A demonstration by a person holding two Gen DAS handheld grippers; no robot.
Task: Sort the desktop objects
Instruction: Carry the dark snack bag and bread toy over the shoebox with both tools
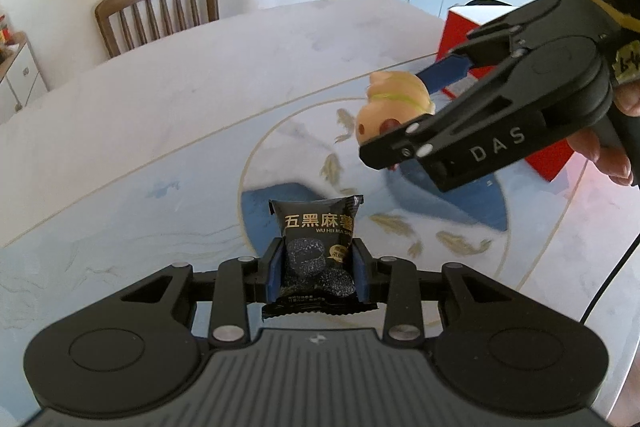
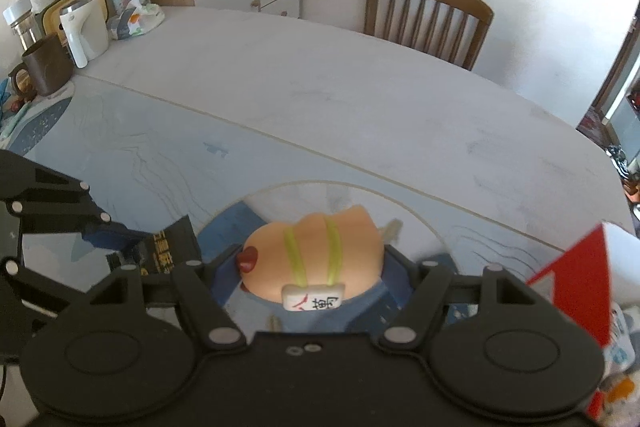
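Snack packet (image 1: pixel 318 251), small and black with gold letters, sits tight between the two blue pads of the left gripper (image 1: pixel 319 269). The jaws are squeezed in on its sides, and the packet stands up with its crimped top edge pointing away from the camera. It is up off the table (image 1: pixel 168 131).

The right gripper (image 2: pixel 314 267) has its jaws closed on a wider thing: a peach-colored pig toy (image 2: pixel 316 259). The toy fills the gap between the jaws. It has a red spot on its left side, two yellow-green bands over its back, and a little white tile with writing on the near end. In the left wrist view the same toy (image 1: pixel 390 107) shows between the right gripper's (image 1: pixel 404 107) black fingers, also up off the table, with a hand (image 1: pixel 608 143) behind holding the tool.

The two grippers are close to each other, the right one up and to the right in the left wrist view.

Under them the table is pale with a blue round pattern and gold fish shapes. A red and white box (image 1: pixel 472 23) stands on the right side. A brown wooden chair (image 1: pixel 158 9) is at the far edge. On the far left corner, in the right wrist view, are a brown mug (image 2: pixel 44 65), a white jug (image 2: pixel 82 31) and a glass jar (image 2: pixel 22 23).
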